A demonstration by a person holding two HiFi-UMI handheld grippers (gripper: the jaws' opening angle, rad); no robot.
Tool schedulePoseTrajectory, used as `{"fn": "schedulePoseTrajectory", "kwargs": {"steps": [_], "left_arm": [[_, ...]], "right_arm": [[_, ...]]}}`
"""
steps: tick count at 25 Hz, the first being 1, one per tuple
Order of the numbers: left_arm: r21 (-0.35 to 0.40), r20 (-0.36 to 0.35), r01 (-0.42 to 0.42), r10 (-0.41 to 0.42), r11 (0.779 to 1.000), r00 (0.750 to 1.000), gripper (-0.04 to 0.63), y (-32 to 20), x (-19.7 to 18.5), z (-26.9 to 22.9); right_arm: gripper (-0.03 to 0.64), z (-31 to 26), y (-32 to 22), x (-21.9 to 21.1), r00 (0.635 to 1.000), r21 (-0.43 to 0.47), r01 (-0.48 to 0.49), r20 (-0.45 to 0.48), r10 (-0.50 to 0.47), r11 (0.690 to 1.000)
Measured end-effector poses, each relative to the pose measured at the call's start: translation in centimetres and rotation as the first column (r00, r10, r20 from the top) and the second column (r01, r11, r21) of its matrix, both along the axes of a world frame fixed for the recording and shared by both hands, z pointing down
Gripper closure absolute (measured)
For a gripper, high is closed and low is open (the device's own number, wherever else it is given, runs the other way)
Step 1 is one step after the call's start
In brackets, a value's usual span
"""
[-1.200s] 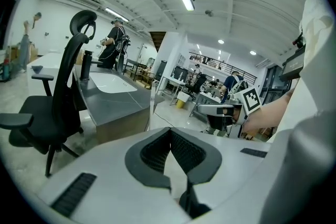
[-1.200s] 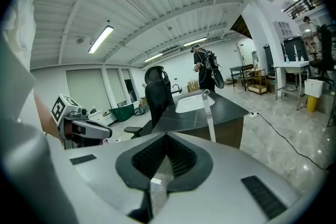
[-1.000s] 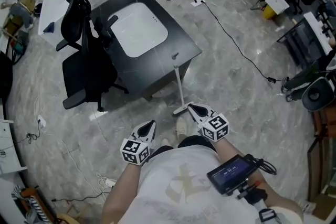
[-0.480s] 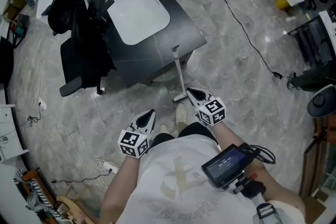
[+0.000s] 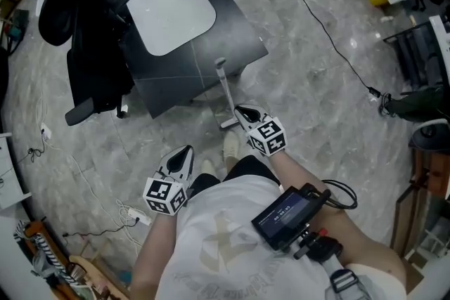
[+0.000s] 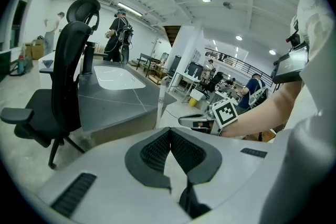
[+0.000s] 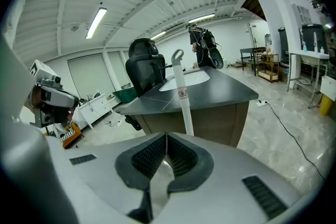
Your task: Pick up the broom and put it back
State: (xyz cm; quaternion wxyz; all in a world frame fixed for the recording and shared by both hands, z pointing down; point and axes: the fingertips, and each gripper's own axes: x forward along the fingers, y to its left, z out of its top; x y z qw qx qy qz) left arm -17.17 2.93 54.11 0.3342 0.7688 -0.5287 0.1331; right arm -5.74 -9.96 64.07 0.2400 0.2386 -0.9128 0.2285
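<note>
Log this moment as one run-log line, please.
phase: pre-grasp | broom: upright by desk, not held | right gripper: shut, empty, near broom | left gripper: shut, empty

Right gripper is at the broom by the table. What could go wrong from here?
1. The right gripper has its jaws shut right beside the broom. Unless they open first, they would likely shove the handle rather than grip it.
2. The broom stands almost upright at the edge of the table, so a nudge could topple it.

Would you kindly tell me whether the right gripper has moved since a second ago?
Yes. The right gripper has edged forward, closer to the broom standing by the dark table.
</note>
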Motion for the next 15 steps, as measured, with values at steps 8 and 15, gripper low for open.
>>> {"fn": "schedulePoseTrajectory", "kwargs": {"steps": [8,15], "left_arm": [[-0.018,0.000,0.024,-0.024,1.000,1.000,0.583,-1.0,1.1,0.3],[-0.049,0.018,0.077,-0.076,0.996,0.997,0.583,0.2,-0.2,0.7]], "right_arm": [[0.573,3.0,-2.2,0.1,0.999,-0.020,0.023,-0.026,-0.024,1.000],[0.551,6.1,-3.6,-1.2,0.996,-0.034,0.024,-0.083,-0.027,0.999]]}}
